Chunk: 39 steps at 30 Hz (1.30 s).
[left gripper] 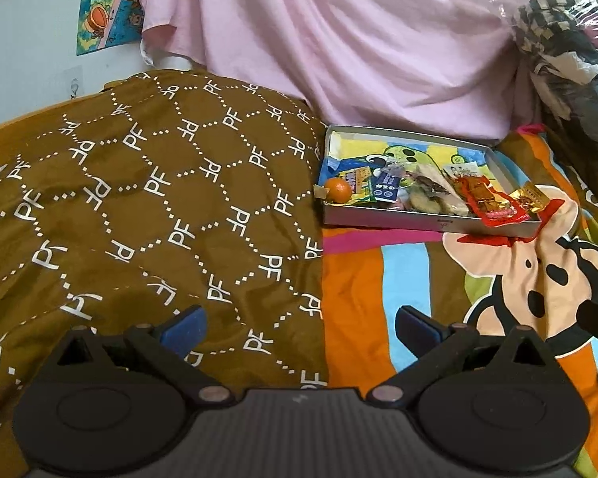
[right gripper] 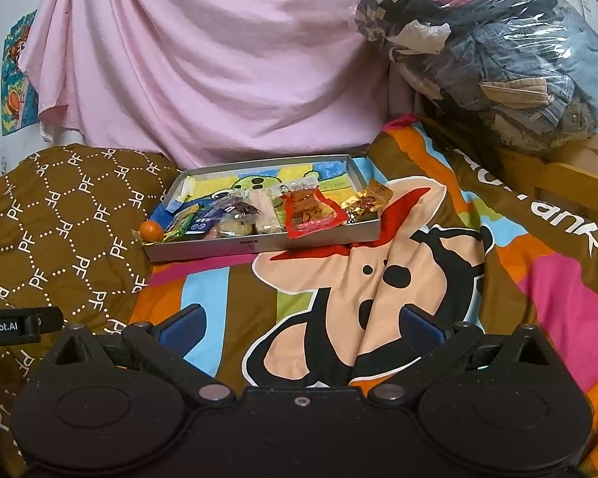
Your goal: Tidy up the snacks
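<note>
On the bedspread (right gripper: 378, 279), a shallow tray (right gripper: 259, 245) holds the snacks in a row; a red packet (right gripper: 311, 215) overhangs its near rim. Left claw (left gripper: 299, 324) and right claw (right gripper: 301, 324) both gape wide, empty, well back. Any tidying here wants a low, square approach to that packet.

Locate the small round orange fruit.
The small round orange fruit sits at the near left corner of the shallow grey tray, beside the green snack packet, in both wrist views.
</note>
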### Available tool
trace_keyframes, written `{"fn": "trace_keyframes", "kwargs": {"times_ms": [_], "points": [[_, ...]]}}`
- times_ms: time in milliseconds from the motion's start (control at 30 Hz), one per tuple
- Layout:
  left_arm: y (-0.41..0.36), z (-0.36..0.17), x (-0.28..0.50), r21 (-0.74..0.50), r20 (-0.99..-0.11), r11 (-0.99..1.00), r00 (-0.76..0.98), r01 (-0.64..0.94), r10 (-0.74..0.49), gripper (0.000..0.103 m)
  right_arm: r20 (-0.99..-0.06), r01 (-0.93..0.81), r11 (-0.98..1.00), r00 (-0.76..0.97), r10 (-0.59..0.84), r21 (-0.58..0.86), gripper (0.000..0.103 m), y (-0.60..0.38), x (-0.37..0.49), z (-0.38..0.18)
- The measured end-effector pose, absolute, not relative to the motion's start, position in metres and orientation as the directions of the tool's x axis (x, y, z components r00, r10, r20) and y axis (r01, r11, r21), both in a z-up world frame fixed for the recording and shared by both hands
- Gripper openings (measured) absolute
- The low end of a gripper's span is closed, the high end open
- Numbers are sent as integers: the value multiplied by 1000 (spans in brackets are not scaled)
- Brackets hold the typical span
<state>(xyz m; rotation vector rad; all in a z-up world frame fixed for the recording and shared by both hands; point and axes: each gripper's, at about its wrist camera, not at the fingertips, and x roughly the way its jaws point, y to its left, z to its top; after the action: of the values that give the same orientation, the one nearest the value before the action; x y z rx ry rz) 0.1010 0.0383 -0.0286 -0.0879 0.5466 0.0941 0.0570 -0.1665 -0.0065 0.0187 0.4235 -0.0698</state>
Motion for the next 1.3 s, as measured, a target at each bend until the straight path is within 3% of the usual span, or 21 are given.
{"fn": "trace_keyframes", "kwargs": {"times_ms": [1300], "points": [[37,-30,102,-42,-532,993,844,-106,67,103,-426,76,997,902,-68,2,102,-170,58,-10]]}}
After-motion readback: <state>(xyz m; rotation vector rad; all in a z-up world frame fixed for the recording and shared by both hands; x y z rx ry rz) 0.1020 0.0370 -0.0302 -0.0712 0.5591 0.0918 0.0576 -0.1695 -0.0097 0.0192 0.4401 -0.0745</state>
